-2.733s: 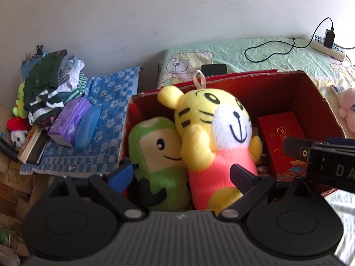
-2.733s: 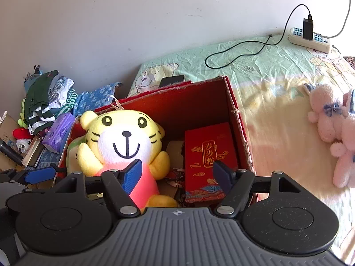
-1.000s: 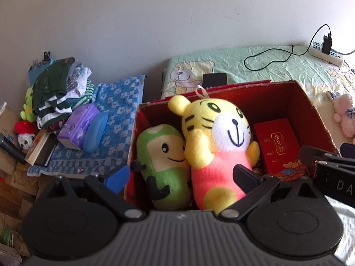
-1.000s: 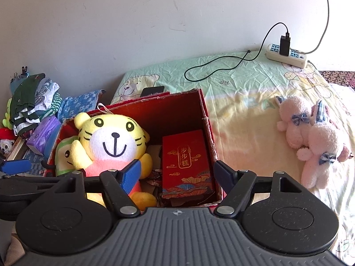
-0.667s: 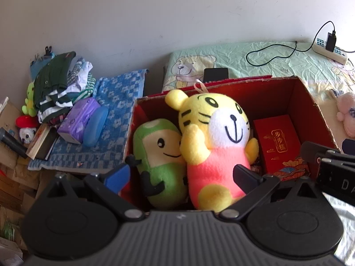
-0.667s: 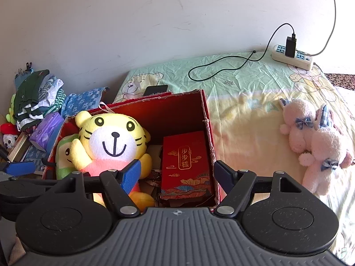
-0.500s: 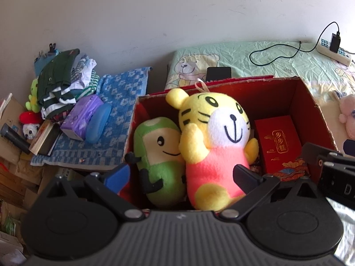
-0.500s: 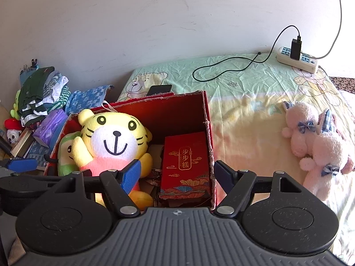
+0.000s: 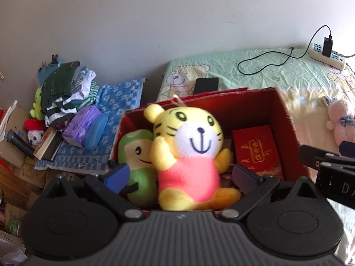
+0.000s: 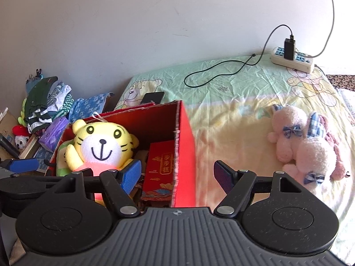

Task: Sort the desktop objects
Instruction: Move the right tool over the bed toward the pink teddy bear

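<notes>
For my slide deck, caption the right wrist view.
Open right gripper hovers over red box holding tiger plush; pink plush toys lie on the bed.

right tool (image 10: 177, 175): shifted right, now straddling red box (image 10: 184, 141) right wall, over bed sheet (image 10: 233, 119) | pink plush rabbits (image 10: 306, 148): nearer centre of view | left tool (image 9: 179, 175): drifted slightly right

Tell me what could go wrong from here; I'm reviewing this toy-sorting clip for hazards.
1. The red cardboard box already looks crowded: the yellow tiger plush is jammed against the green plush, so another toy may spill out.
2. The black charging cable loops loosely across the bedsheet and could snag.
</notes>
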Motion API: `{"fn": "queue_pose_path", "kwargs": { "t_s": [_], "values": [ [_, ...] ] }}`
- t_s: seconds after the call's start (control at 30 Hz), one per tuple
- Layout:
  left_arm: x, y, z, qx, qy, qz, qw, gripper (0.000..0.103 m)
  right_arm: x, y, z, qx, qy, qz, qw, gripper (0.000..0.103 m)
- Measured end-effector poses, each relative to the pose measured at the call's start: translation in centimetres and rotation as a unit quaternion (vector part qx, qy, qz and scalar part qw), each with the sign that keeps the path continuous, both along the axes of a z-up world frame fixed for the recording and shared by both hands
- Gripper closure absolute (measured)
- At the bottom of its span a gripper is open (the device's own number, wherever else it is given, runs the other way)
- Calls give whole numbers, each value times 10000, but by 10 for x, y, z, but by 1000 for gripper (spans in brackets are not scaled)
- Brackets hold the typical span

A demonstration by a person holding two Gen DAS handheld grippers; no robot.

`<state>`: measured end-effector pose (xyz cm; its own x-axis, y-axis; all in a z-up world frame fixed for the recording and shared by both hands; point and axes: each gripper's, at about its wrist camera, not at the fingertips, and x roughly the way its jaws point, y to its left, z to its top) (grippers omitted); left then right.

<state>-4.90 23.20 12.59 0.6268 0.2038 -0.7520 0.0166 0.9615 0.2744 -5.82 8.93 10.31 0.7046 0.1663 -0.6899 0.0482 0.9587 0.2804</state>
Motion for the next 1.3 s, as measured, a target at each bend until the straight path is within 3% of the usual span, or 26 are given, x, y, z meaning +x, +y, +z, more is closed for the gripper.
{"fn": "queue_pose_path", "kwargs": {
  "t_s": [0.37,0.77,0.93,1.07,1.3],
  "values": [
    [-15,-77,-1,5,-25,-422,9991,4,-26,-77,-8,59,131,-426,9990,28],
    [-26,-164,-25,-99,273,-977,9948,4,-52,-161,-26,-34,416,-956,9945,28],
    [-28,-194,-42,-425,541,-1411,9876,3,-57,-189,-38,9,579,-1123,9920,28],
    [-25,-208,-61,-916,851,-1685,9777,4,-58,-206,-48,86,685,-1186,9905,31],
    [-12,-222,-78,-1440,1093,-1760,9676,11,-56,-243,-63,598,887,-1423,9840,38]
  ]
}}
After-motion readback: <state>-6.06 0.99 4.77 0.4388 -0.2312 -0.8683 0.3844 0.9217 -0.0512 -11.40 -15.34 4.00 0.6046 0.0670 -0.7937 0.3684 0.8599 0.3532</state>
